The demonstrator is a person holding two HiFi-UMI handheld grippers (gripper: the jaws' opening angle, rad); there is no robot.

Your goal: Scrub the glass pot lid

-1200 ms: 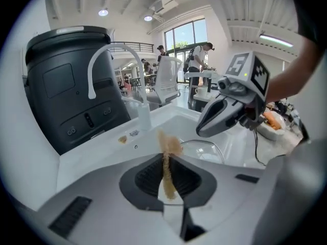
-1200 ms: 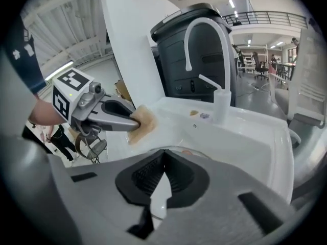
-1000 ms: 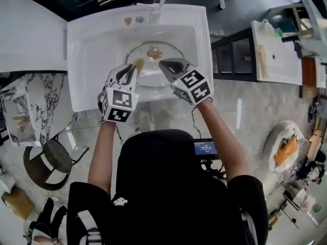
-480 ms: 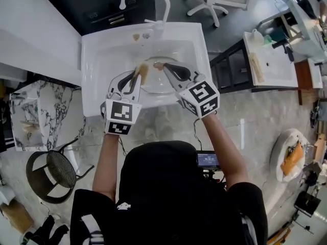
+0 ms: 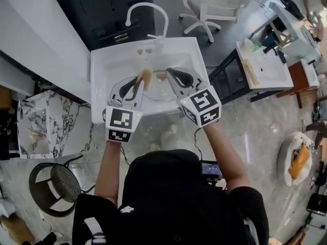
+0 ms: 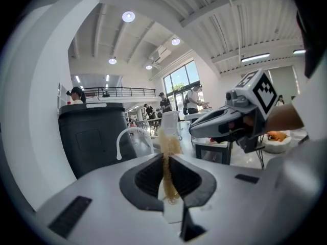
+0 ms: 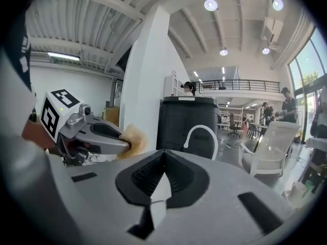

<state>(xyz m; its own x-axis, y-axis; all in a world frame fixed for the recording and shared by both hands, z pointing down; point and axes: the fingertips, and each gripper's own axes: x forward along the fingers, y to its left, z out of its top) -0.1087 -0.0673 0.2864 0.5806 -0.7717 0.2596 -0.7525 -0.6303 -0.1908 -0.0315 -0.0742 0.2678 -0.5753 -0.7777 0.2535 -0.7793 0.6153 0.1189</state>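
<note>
The glass pot lid (image 5: 159, 88) with its wooden knob (image 5: 160, 77) lies in the white sink (image 5: 110, 65). My left gripper (image 5: 139, 79) is raised over the basin's front half, shut on a tan fibrous scrubber (image 5: 145, 74); the scrubber (image 6: 166, 147) stands up between the jaws of the left gripper (image 6: 166, 156). My right gripper (image 5: 170, 72) hovers over the basin beside the knob, jaws shut with nothing between them. In the right gripper view the right gripper (image 7: 164, 154) is pressed together and empty, and the left gripper (image 7: 92, 134) with the scrubber (image 7: 132, 139) shows to its left.
A white curved faucet (image 5: 148, 13) rises at the sink's back. Behind it stands a dark cabinet (image 5: 110, 6). A white office chair (image 5: 204, 6) and a white side table (image 5: 260, 63) are at the right, a marble counter (image 5: 36, 121) and round stool (image 5: 53, 182) at the left.
Both grippers have risen away from the basin and now point closer to level. The scrubber stays in the left jaws; the lid stays in the sink.
</note>
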